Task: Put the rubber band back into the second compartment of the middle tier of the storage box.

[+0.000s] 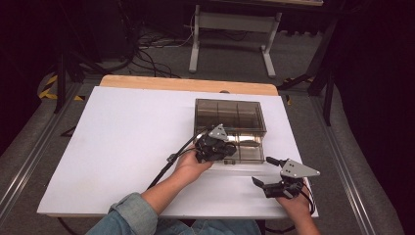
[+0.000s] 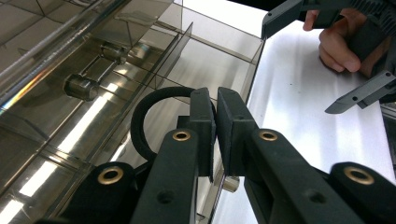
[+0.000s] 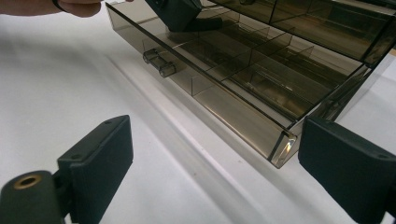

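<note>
**Black ring held over the open drawer, not yet let go**

A smoky clear organiser box (image 1: pixel 230 120) is seen on the white table (image 1: pixel 122 147), toward its right half. Its lower drawer (image 1: pixel 247 152) is pulled out toward the person, so the opening step is judged done. The drawer's small cylindrical knob (image 3: pixel 159 63) is seen on the front panel in the right gripper view.

The left claw (image 2: pixel 215 133) is held over the pulled-out drawer, its jaws closed almost fully on a black ring (image 2: pixel 142 119), which looks like a soft hair tie. The ring is pinched at one edge and its loop hangs out to the side of the jaws, above a drawer compartment. It is judged that the placing is under way but unfinished: the ring has yet to be lowered and released, and the drawer presumably pushed shut afterwards.

The right claw (image 1: pixel 266 185) is kept near the table's front right corner, apart from the box, with its jaws wide apart and nothing between them.

The drawer is split by clear dividers into several compartments; those that can be seen appear empty. The upper level of the box is likewise divided, and nothing can be made out inside through the tinted lid.
</note>
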`<act>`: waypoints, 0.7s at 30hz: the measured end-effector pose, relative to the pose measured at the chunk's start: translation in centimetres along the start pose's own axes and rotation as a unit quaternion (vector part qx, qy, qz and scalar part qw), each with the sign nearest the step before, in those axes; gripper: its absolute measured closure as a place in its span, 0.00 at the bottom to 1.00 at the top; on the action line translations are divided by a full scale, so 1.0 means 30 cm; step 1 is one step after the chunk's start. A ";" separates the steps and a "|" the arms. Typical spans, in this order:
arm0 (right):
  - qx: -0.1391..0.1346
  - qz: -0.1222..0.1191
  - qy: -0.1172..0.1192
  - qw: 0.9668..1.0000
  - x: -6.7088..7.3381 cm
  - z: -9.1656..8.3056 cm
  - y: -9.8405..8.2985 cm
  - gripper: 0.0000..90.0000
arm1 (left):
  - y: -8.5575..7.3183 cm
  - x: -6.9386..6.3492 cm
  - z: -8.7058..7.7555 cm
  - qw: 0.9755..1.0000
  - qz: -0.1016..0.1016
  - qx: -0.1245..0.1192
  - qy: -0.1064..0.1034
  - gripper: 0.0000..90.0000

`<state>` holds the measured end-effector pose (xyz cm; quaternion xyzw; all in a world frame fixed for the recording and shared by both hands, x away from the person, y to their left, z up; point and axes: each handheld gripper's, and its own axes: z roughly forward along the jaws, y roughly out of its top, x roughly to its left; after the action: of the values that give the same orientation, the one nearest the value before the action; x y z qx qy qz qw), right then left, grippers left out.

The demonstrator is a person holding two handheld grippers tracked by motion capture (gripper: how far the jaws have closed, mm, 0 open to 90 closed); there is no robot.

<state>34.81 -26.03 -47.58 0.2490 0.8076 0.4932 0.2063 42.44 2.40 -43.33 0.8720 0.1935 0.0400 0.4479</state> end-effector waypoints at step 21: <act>0.001 -0.002 0.000 1.000 0.001 0.001 0.000 0.12 | -0.004 0.013 0.015 1.000 -0.010 0.018 0.007 0.92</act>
<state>34.81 -26.01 -47.59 0.2477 0.8087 0.4916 0.2072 42.87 2.26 -43.73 0.8775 0.2061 0.0383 0.4314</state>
